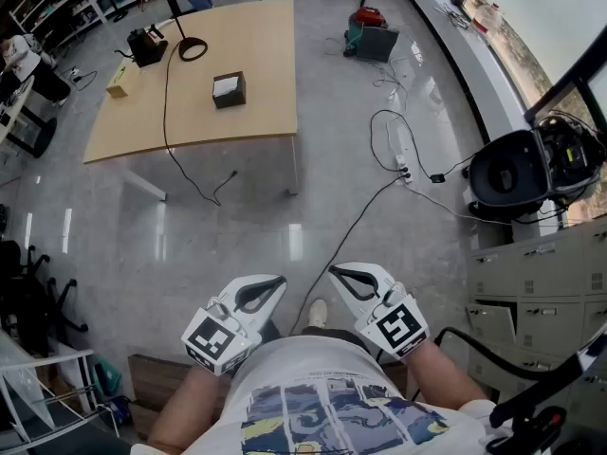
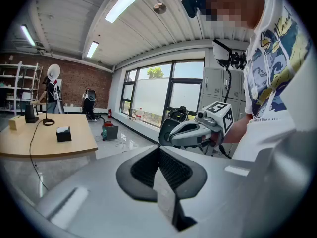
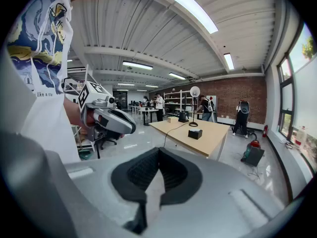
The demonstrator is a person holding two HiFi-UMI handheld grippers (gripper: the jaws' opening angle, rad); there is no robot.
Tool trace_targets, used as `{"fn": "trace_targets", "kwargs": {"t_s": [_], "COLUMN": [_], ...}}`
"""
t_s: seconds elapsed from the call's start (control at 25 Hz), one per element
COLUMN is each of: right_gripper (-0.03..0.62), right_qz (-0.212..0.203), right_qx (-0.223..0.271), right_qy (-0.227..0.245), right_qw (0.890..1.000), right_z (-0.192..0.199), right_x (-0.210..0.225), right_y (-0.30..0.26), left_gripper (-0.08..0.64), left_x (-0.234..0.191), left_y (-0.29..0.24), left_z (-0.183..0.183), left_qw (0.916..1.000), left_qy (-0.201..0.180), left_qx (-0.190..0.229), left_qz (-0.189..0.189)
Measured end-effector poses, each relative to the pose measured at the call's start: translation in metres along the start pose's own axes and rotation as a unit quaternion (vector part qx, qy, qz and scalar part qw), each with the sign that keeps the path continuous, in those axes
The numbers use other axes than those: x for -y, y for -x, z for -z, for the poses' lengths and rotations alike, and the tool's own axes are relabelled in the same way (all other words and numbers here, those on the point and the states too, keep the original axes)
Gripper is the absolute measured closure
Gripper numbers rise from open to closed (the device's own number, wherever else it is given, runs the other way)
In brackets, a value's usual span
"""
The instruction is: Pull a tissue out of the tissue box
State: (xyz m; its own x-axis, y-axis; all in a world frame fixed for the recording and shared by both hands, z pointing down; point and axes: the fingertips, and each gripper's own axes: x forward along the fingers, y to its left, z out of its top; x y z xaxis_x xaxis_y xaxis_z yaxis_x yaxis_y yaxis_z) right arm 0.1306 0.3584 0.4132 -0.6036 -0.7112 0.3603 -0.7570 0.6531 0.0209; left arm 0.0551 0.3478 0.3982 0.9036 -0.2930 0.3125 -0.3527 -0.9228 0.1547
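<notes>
Tissue box point(image 1: 229, 89) sits far off on the tabletop point(image 1: 256, 55), too small to read its opening; forearms point(image 1: 187, 413) run off the bottom edge.

The tissue box point(image 1: 229, 89) sits on the worktop point(image 1: 261, 112) well ahead of you, with a lamp base point(image 1: 193, 49) beyond it to the left. Your left tongs point(image 1: 277, 283) and right tongs point(image 1: 336, 272) are side by side near your body.

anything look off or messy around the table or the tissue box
Nothing is spilled or damaged: the tissue box sits upright on the table. One loose end: a black cable drops off the table's near edge and its plug lies free on the floor. More cords sprawl across the floor to the right.
</notes>
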Motion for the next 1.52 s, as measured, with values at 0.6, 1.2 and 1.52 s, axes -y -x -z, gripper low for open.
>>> {"fn": "trace_targets", "kwargs": {"t_s": [0.6, 1.2, 1.52], "right_gripper": [0.594, 0.589, 0.578], "right_qz": [0.0, -0.027, -0.016], "right_qx": [-0.006, -0.024, -0.039], "right_qy": [0.008, 0.011, 0.013], "right_qw": [1.0, 0.999, 0.999], "right_z": [0.008, 0.015, -0.003], "right_x": [0.012, 0.02, 0.045], "right_y": [0.007, -0.02, -0.102], "left_gripper": [0.557, 0.557, 0.557], "left_x": [0.002, -0.029, -0.113], "left_y": [-0.021, -0.023, -0.024], "left_z": [-0.009, -0.004, -0.001], "left_qw": [1.0, 0.9993, 0.9997], "left_qy": [0.006, 0.019, 0.021], "left_qx": [0.005, -0.011, -0.008], "left_qz": [0.003, -0.032, -0.012]}}
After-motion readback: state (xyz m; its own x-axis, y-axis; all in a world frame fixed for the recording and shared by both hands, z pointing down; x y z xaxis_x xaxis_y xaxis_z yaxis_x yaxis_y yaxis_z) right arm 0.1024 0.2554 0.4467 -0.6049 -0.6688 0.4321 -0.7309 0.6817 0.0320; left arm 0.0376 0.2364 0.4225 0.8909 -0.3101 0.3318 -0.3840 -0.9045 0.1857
